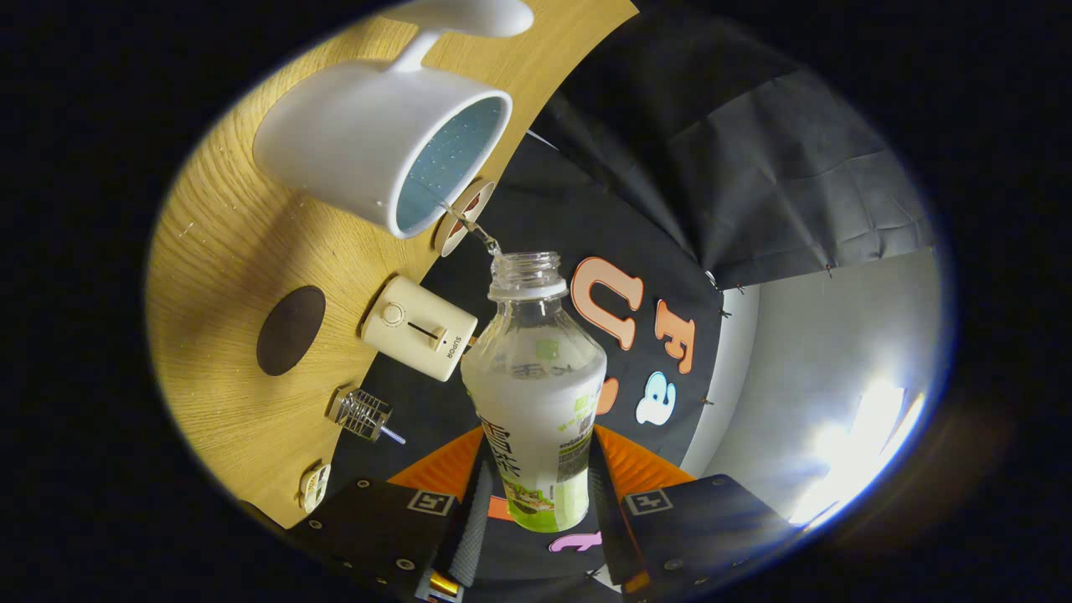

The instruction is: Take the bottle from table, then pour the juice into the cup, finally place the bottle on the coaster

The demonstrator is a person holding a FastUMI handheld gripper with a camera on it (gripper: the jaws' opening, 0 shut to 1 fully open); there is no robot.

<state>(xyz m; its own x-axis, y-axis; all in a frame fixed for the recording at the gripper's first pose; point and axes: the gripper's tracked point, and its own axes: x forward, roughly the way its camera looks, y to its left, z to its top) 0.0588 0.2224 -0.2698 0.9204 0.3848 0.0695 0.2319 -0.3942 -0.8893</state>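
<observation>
Gripper (536, 494) fingers clamp the clear plastic green-labelled bottle (536, 377), tilted, streaming liquid into the white ceramic blue-lined cup (377, 142); any wobble could send the thin stream past the rim.

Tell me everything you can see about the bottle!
The bottle is clear plastic with a ribbed screw neck and no cap. A white and green label wraps its lower body. It looks partly filled with pale liquid. The gripper is shut on it, a finger pressing each side. It is tipped toward the white cup on the wooden table, and a thin stream runs from its mouth into the cup's blue inside.
</observation>
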